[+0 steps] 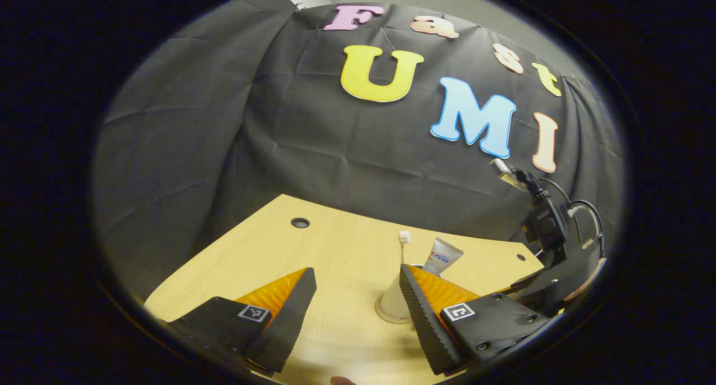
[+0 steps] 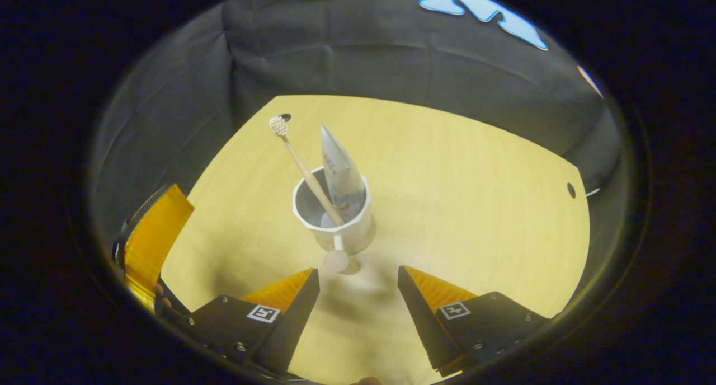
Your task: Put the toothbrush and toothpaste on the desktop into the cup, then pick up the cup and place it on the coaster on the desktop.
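Hovering with its fingers spread wide and holding nothing, the right gripper [image 2: 358, 284] looks down on the cup [image 2: 335, 220], which stands just ahead on the desktop [image 2: 475, 206] with its handle [image 2: 337, 256] turned toward the gap. The toothbrush [image 2: 305, 169] and toothpaste [image 2: 341, 172] already lean inside it (so loading looks done). The left gripper [image 1: 358, 287] is likewise wide open and empty, the cup beside its right finger. I cannot make out the coaster with any certainty. The lift, I judge, wants a level, centred grip on the cup wall, slow enough that the tall contents don't tip out.
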### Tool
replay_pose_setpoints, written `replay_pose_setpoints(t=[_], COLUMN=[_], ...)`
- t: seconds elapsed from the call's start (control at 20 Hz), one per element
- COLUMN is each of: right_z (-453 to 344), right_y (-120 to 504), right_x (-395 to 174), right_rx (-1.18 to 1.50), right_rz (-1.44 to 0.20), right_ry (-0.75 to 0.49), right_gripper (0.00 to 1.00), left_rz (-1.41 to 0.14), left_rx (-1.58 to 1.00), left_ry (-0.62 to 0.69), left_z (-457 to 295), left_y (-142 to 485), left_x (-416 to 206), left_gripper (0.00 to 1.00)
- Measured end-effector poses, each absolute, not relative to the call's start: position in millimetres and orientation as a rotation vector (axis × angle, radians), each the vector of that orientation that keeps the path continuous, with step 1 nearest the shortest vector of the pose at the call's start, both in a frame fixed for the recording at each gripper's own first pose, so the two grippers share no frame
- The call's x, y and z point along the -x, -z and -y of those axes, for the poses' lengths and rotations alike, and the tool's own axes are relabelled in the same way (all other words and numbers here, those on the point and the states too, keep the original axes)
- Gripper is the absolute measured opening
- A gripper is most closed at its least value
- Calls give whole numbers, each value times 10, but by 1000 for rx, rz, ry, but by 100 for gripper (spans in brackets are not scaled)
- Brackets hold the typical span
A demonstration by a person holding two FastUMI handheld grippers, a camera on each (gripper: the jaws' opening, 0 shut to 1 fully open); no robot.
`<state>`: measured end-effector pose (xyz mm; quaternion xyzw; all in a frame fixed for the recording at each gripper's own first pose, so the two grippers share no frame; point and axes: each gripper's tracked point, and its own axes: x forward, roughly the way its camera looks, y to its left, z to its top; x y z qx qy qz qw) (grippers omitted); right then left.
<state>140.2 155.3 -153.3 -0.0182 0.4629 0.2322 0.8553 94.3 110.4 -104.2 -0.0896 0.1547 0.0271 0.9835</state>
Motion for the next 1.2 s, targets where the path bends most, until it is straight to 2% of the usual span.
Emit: replay_pose_setpoints(t=[0.1, 0.25, 0.3, 0.55, 0.75, 0.8, 1.0, 1.05, 1.2], right_z=[-1300, -918, -797, -261, -59, -25, 51, 70, 70], right_y=[1325, 999, 863, 221, -70, -97, -197, -194, -245], right_x=[-1355, -1321, -1317, -1342, -1260, -1233, -1159, -1151, -1134], right_rx=[22, -14, -31, -46, -55, -59, -77, -74, -89], right_rz=[-898, -780, -727, -406, -214, -177, -70, -60, -39], right_ry=[-443, -360, -332, -215, -173, -163, -123, -110, -116], right_gripper=[87, 87, 87, 87, 87, 87, 87, 87, 86], left_rz=[-292, -260, -245, -168, -118, -110, -83, -83, -85], left_rx=[162, 145, 140, 105, 85, 79, 60, 60, 69], left_ry=[-29, 12, 26, 85, 119, 126, 137, 138, 120], left_z=[-968, -736, -650, -253, -4, 38, 181, 204, 253], left_y=[942, 728, 642, 158, -141, -193, -334, -338, -340], left_x=[-985, -1040, -1041, -1046, -958, -920, -768, -745, -688], left_gripper=[96, 99, 96, 96, 96, 94, 96, 99, 96])
